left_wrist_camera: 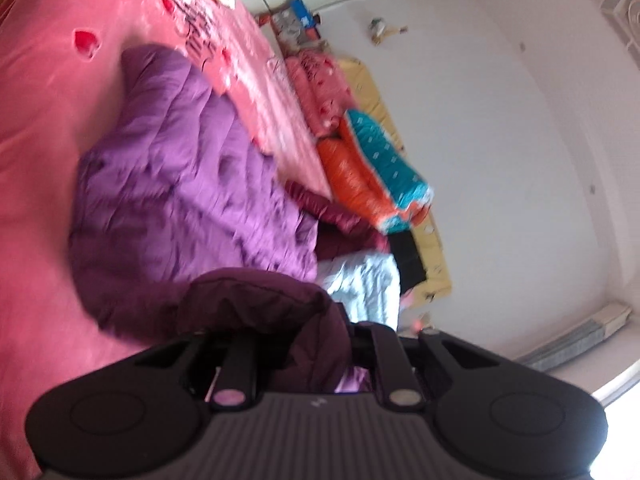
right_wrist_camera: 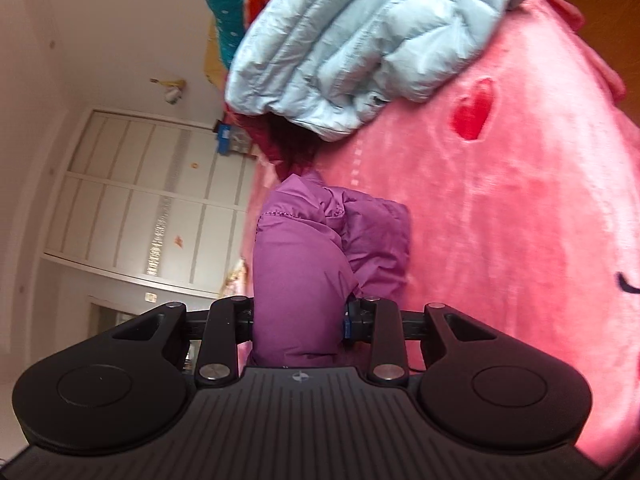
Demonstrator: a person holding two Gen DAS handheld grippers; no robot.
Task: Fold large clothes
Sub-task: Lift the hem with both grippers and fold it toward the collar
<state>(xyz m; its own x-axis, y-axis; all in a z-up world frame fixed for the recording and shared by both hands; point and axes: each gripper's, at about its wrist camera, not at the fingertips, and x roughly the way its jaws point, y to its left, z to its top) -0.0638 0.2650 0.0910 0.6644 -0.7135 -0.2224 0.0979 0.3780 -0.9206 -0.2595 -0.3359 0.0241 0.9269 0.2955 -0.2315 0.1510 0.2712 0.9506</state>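
Left wrist view: left gripper (left_wrist_camera: 310, 344) is pinching a bunched fold of the purple padded jacket (left_wrist_camera: 188, 184), which is lying on the pink blanket (left_wrist_camera: 36, 120). Right gripper (right_wrist_camera: 298, 320) is clamping another purple jacket fold; light-blue jacket (right_wrist_camera: 352, 48) is sitting beyond.

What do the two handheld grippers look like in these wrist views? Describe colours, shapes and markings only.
Both the left gripper and right gripper are matt black. Each has a ribbed central plate with a small pale logo, flanked by two rounded housings with circular recessed discs. Black link bars run forward from silver round pivot pins. A blue part shows at one inner finger of the right gripper. No sleeves or hands show.
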